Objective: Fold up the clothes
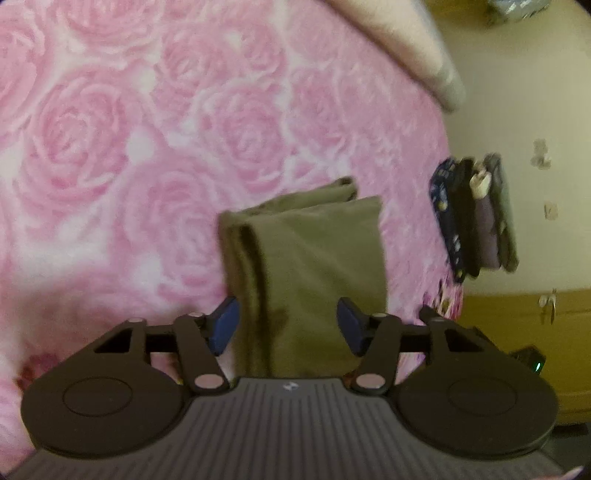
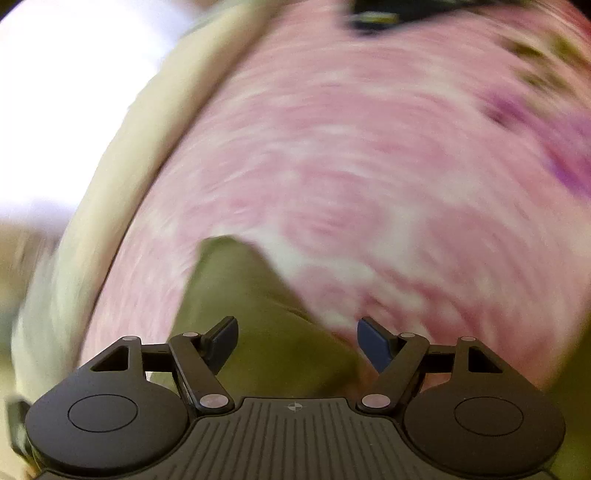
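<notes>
The left gripper (image 1: 288, 325) has its blue-padded fingers (image 1: 223, 325) spread wide apart, gripping nothing. Between them, running from 6 o'clock up toward the middle of the left wrist view, lies the olive cloth (image 1: 310, 258), folded into a narrow stack with a rolled fold edge along its 9 o'clock side and a second layer peeking out at its 12 o'clock end. Whether the pads touch the cloth cannot be told. The cloth rests on a pink rose-patterned blanket (image 1: 129, 147) that fills everything from 7 o'clock round to 1 o'clock. At 3 o'clock, on the blanket's edge, sits a pile of folded clothes (image 1: 476, 218) in dark blue, black, purple and grey, well apart from the olive cloth. At 1 o'clock a cream pillow (image 1: 406, 44) lies along the blanket's far border, and a pale wall (image 1: 524, 110) lies beyond it.

The right gripper (image 2: 297, 338) is likewise wide apart and empty. Its view is heavily blurred. The olive cloth (image 2: 258, 314) shows just ahead of the fingers, reaching toward 11 o'clock, with the pink blanket (image 2: 369, 147) beyond it. A cream border (image 2: 122, 184) curves along 9 to 11 o'clock, and something dark (image 2: 391, 11), too smeared to identify, sits at 12 o'clock.
</notes>
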A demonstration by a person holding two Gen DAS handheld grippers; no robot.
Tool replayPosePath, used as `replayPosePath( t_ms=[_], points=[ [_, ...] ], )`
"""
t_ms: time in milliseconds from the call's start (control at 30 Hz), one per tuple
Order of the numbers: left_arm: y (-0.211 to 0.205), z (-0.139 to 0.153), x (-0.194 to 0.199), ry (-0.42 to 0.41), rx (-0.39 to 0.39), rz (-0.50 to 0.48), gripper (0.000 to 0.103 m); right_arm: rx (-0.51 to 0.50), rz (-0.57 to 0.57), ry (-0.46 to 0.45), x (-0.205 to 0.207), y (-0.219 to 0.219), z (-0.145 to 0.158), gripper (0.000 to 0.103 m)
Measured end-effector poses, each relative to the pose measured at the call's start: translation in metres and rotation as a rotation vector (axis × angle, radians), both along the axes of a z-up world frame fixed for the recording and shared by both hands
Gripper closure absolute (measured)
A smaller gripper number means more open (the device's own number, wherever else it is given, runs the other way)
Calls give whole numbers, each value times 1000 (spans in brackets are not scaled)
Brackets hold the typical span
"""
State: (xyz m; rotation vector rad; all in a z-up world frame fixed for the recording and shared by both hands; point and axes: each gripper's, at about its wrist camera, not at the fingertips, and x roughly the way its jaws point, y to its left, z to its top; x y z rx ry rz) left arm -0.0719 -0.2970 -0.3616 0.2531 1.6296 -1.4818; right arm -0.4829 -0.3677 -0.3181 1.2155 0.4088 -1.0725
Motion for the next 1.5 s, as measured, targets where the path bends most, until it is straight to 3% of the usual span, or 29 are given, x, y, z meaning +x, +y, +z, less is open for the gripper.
replayPosePath(
  t_ms=[33,67,133,233,300,400,433,533,567,600,667,833,867,900,933,967,1000,1033,1233,1500],
  points=[
    [0,1,-7,-8,-32,14,59,-19,82,-4,9,-12,-3,60],
    [-2,0,-15,-25,-59,24,62,-37,163,-12,18,-23,-6,63],
    [-7,-6,-28,-72,-98,44,68,-72,325,-26,35,-46,-13,64],
    [-15,-22,-41,-145,-144,102,73,-105,392,-28,45,-67,-26,64],
    [-16,-33,-44,-203,-152,144,100,-127,432,-29,51,-81,-36,66],
    [-16,-39,-42,-218,-153,200,100,-160,493,-31,60,-101,-50,99],
    [-15,-38,-41,-213,-152,215,101,-171,513,-31,63,-108,-54,103],
    [-7,-20,-46,-245,-177,226,98,-182,547,-41,64,-121,-63,103],
    [-2,-13,-48,-251,-185,236,90,-168,538,-50,59,-119,-61,103],
    [5,-7,-49,-242,-192,252,88,-155,529,-60,54,-117,-60,103],
    [20,-2,-51,-198,-198,290,87,-127,511,-78,43,-113,-57,103],
    [30,-14,-63,-242,-132,291,92,-58,466,-125,17,-104,-49,103],
    [33,-14,-62,-234,-127,310,87,-44,457,-134,12,-102,-48,103],
    [39,-11,-58,-211,-130,348,74,-30,448,-144,7,-100,-46,102],
    [47,-9,-54,-197,-129,385,67,-17,439,-153,1,-98,-45,89],
    [55,-8,-49,-184,-117,414,58,-3,429,-162,-4,-96,-43,44],
    [62,-11,-44,-163,-99,440,54,-7,419,-168,-10,-98,-41,23],
    [68,-16,-39,-132,-78,462,52,-12,409,-173,-16,-100,-39,17],
    [77,-59,-25,67,-28,521,42,113,479,-299,-23,-110,-55,17],
    [61,-83,-25,134,-65,460,36,141,500,-309,-3,-113,-77,18]
  ],
)
